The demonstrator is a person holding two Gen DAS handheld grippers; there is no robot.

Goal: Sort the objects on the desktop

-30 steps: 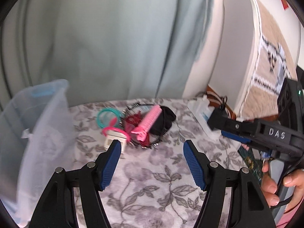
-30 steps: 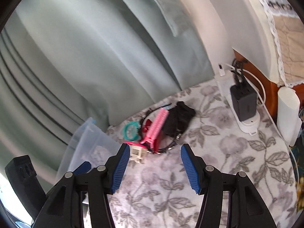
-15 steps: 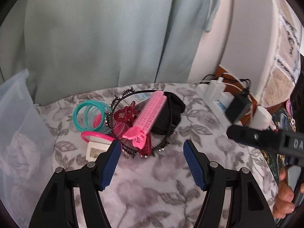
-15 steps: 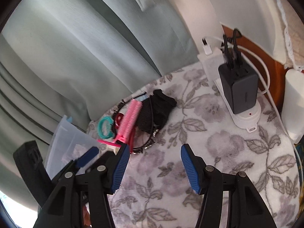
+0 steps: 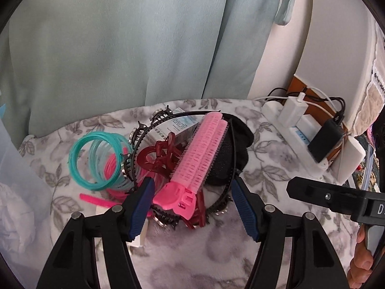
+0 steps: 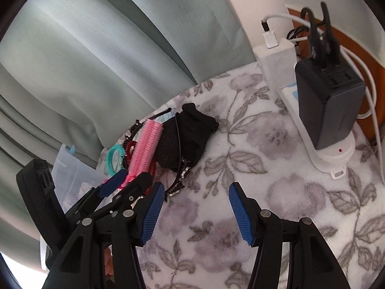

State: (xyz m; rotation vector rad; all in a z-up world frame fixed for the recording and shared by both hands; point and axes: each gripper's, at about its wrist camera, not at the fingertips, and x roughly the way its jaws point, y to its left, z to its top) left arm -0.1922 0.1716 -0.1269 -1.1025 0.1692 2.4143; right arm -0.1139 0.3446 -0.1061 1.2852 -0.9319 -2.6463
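left claw (image 5: 192,201): we see jaws about half open, nothing held; pink clip's tail end sits between the pads, neither pad pressing on it.
right claw (image 6: 195,213): we see jaws about half open, empty, over bare cloth (image 6: 252,168), beside the pile.
pink clip (image 5: 201,161): long roller-style clip lying on top of the pile, tail toward the left claw.
handling: we judge it light, stiff plastic, bristly barrel; should not slip much.
where to grip: we'd take the flat tail end or across the barrel; barrel is wider, tail may pivot.
pile: red claw clip (image 5: 161,155) under the pink one, black toothed headband (image 5: 142,137) looping round, black pouch (image 5: 228,159) on the right, small box (image 5: 178,126) behind.
rings (image 5: 96,160): teal and pink hoops left of pile, thin, springy, likely to snag.
risk: we expect the headband's teeth to drag neighbours when the clip lifts.
bin (image 5: 16,192): clear container at far left, likely drop spot.
power strip (image 6: 320,125): well apart, right.
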